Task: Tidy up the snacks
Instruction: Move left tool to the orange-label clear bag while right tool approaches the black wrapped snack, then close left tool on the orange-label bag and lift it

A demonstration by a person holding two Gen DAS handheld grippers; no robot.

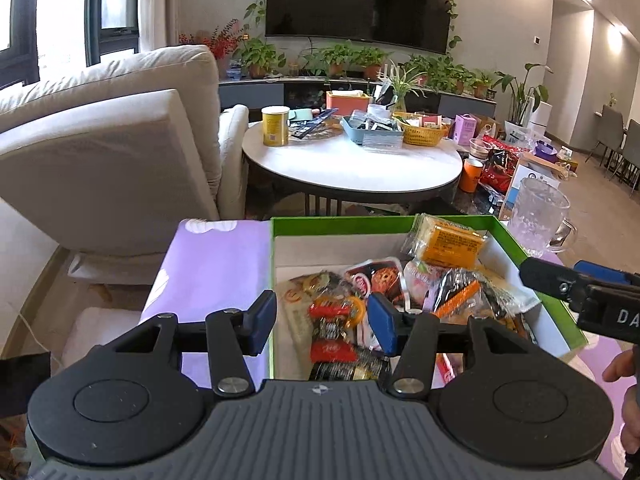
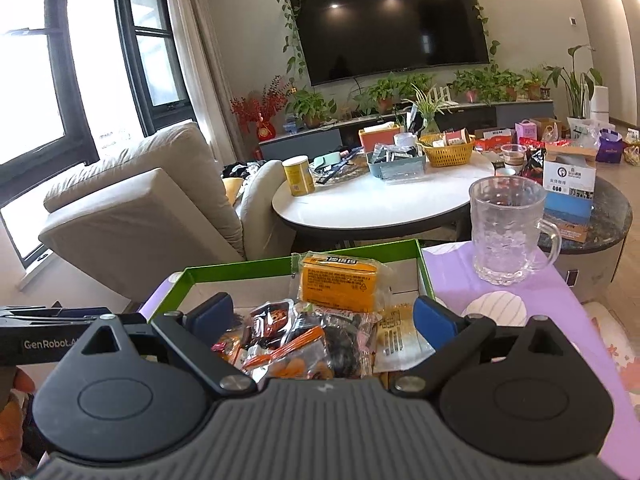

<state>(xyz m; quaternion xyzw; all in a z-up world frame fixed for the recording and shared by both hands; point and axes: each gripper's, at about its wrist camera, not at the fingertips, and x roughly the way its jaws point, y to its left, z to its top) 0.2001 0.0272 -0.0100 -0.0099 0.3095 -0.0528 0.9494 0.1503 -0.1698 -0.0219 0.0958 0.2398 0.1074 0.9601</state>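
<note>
Snacks (image 1: 376,292) mostly piled in the green box (image 1: 340,225) mid-frame already; left gripper (image 1: 322,322) and right gripper (image 2: 320,316) both half-open, holding nothing

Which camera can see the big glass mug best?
The right wrist view: the glass mug stands whole on the purple cloth, handle and all. In the left wrist view the mug sits near the edge, partly behind the green box.
</note>
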